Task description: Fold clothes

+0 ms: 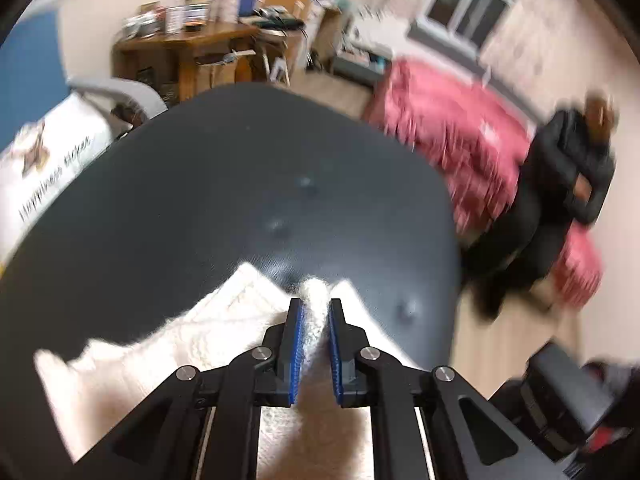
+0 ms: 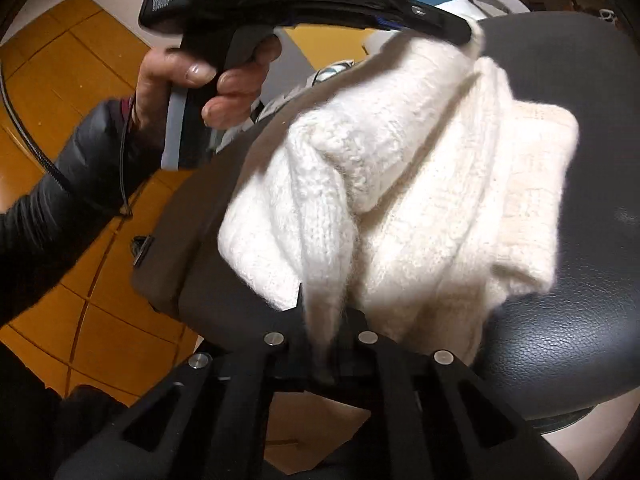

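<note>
A fluffy white knit sweater lies bunched on a black padded leather surface. In the right wrist view my right gripper is shut on a hanging fold at the sweater's near edge, and the knit hides its tips. My left gripper, held by a hand, pinches the sweater's far upper edge and lifts it. In the left wrist view the left gripper has its blue pads pressed against a ridge of the sweater over the black surface.
A person in dark clothes sits on a pink-covered couch to the right. A cluttered wooden desk stands at the back. A white printed pillow lies left of the surface. Orange wooden floor shows below.
</note>
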Motion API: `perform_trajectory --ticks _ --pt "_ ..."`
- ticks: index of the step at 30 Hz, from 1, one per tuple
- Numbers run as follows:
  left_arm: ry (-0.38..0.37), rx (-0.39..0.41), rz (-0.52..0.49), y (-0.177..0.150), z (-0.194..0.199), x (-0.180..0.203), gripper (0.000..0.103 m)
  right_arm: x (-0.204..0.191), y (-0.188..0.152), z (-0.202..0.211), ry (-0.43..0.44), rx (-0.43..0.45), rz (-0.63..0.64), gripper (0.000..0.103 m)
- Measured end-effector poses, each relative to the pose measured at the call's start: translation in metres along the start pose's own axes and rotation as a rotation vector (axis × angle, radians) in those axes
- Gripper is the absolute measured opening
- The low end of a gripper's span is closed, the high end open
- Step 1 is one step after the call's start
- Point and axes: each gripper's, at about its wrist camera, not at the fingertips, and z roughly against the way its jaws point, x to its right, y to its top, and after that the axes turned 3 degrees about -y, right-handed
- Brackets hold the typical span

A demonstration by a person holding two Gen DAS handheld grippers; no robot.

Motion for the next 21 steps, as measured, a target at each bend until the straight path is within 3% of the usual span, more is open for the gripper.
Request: perform_trajectory --ticks 6,7,10,12,14,17,19,21 --pt "-0.122 0.194 0.188 0.000 0.005 -0.023 0.011 -0.022 0.009 0.023 -0.027 0.071 0.061 0.008" --pt "-0.119 0.188 0.205 -0.002 -0.006 -0.024 0.011 -0.020 0.008 0.026 -0.026 0.082 0.050 0.008" --pt "-0.113 0.070 0.267 -0.017 -0.050 -0.037 0.014 0.002 -0.003 0.014 -0.007 0.045 -0.041 0.008" --pt "-0.066 0.087 0.224 -0.022 -0.061 -0.033 0.016 0.021 -0.014 0.005 0.045 0.040 -0.131 0.007" --pt "-0.083 0.088 0.253 -0.017 -0.059 -0.034 0.019 0.033 -0.021 0.000 0.077 0.042 -0.186 0.005" --pt "-0.123 0.130 0.314 -0.015 -0.043 -0.043 0.024 0.032 -0.020 0.001 0.076 0.049 -0.170 0.005" --pt "-0.156 0.186 0.356 -0.019 -0.019 -0.046 0.027 0.034 -0.019 0.003 0.100 0.044 -0.181 0.008" --pt "-0.129 0.257 0.358 -0.029 0.011 -0.049 0.027 0.036 -0.017 0.010 0.102 0.042 -0.186 0.011"
